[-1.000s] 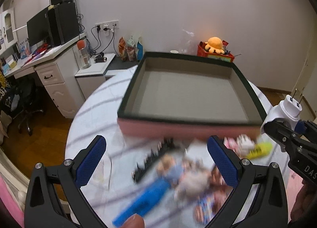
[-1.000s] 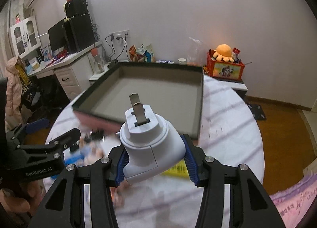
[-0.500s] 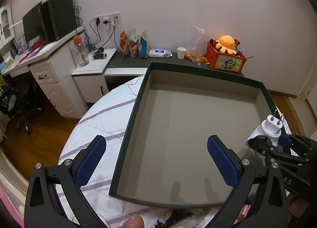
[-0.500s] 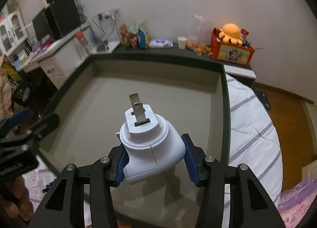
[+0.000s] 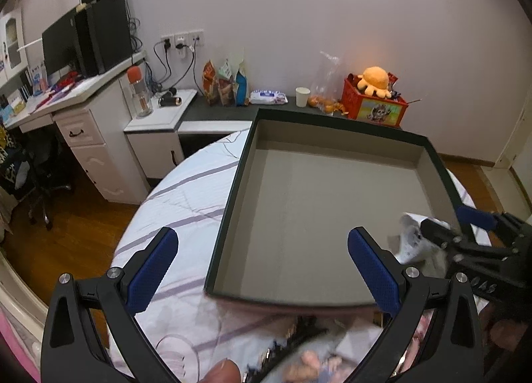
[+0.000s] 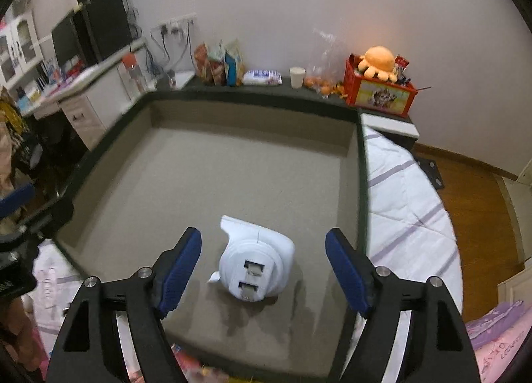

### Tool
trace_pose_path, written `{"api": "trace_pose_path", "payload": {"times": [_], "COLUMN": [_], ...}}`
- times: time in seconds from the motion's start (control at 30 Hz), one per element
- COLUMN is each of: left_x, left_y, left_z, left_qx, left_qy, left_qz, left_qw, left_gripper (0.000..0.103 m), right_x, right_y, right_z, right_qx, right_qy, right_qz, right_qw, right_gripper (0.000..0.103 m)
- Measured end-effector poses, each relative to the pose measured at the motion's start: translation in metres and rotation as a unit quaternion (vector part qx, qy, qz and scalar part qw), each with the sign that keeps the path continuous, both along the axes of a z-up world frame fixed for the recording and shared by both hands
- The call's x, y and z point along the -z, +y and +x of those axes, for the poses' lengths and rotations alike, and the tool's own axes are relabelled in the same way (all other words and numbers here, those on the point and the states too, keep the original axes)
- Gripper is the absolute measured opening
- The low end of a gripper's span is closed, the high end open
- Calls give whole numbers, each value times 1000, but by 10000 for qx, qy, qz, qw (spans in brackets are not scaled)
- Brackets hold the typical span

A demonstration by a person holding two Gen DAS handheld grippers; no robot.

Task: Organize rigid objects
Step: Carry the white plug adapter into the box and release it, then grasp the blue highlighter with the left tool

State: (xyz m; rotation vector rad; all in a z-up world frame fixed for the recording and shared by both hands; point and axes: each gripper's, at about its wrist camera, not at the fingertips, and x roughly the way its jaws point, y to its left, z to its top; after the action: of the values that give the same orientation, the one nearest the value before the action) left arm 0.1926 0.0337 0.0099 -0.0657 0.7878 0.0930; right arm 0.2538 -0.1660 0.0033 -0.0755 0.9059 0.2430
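Currently the white plug adapter (image 6: 256, 261) lies on the floor of the box (image 6: 360, 183), near the box's front right corner, prongs facing the right wrist camera. It rests free: the right gripper (image 6: 262, 271) stands with its jaws wide apart, one blue pad on each side of the adapter and neither pad touching it. In the left wrist view the adapter is only a blurred white shape beside the right gripper at the box's right wall.

The left gripper (image 5: 262, 270) also stands with its jaws apart and carries nothing. It hangs over the front edge of the box (image 5: 229, 210), with one pad over the table (image 5: 186, 196) and the other over the box floor.

Task status, as a judgement from these views:
- Done: one rigid item, the adapter, is inside the box. No other item shows on the box floor.
- Left: a cluster of small items (image 5: 319, 349) lies on the table just in front of the box's front wall. The cluster is blurred; a dark toothed piece and some pale and pink pieces can be made out, but they cannot be identified with certainty.

The task therefore appears to be at an early stage. The remaining step appears to be picking from the cluster by the front edge and moving each rigid piece into the box
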Motion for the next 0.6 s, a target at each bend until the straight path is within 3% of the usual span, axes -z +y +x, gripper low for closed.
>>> {"api": "trace_pose_path", "payload": {"times": [0.23,0.6], "left_x": [-10,24], "left_y": [-2,-8], "left_z": [-58,-135], "left_qx": [96,170], "left_qy": [-207,31], "left_qz": [19,-13], "left_qw": [9997,9998], "left_gripper": [103,103], "right_x": [-31,-19], "right_y": [-12,-15], "right_z": [-59,-146], "right_qx": [96,173], "right_qy": [-473,-439], "right_qz": [285,589], "right_qw": [9984,9971], "right_gripper": [81,81]}}
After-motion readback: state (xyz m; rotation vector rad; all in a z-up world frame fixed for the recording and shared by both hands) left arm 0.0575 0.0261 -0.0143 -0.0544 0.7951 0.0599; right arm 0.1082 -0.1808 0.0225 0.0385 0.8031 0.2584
